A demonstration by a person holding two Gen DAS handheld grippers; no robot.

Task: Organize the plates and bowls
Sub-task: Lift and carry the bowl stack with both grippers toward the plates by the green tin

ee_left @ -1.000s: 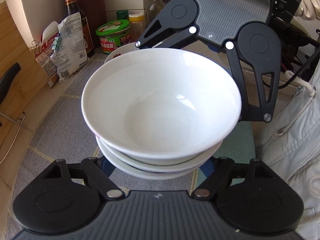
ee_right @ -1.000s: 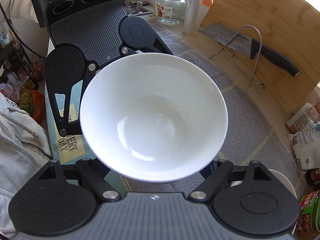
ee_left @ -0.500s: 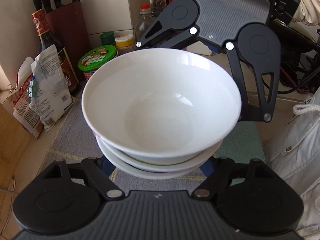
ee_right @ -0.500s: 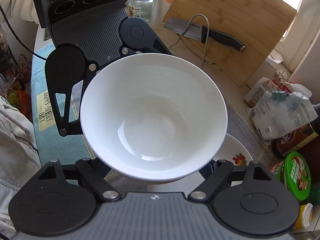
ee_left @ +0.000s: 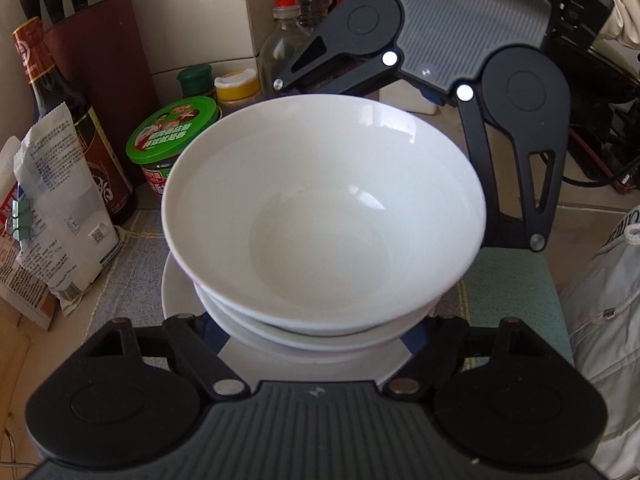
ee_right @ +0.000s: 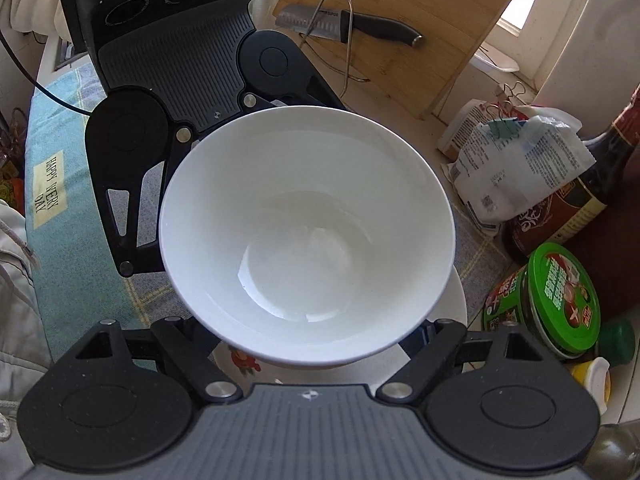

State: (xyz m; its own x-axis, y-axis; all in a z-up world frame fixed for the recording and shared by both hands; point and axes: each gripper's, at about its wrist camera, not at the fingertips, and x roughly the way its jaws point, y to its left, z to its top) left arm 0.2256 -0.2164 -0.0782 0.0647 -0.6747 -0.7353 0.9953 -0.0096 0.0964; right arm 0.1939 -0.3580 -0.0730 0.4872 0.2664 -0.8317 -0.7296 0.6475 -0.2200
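Smooth round white bowls [ee_left: 324, 216], stacked

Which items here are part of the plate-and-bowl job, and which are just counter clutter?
Job:
bowl stack, held between both grippers
left gripper
right gripper
plate below the stack

Clutter:
green-lidded jar
sauce bottle
bags
knife
cutting board
knife block

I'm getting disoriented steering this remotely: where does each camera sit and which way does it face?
Left wrist: on the left gripper, angled down across the stacked bowls toward the bottles; the right gripper and a pale sleeve show.
Right wrist: on the right gripper, facing opposite, toward the cutting board; the left gripper shows.
Shared: bowls, plate, green-lidded jar.
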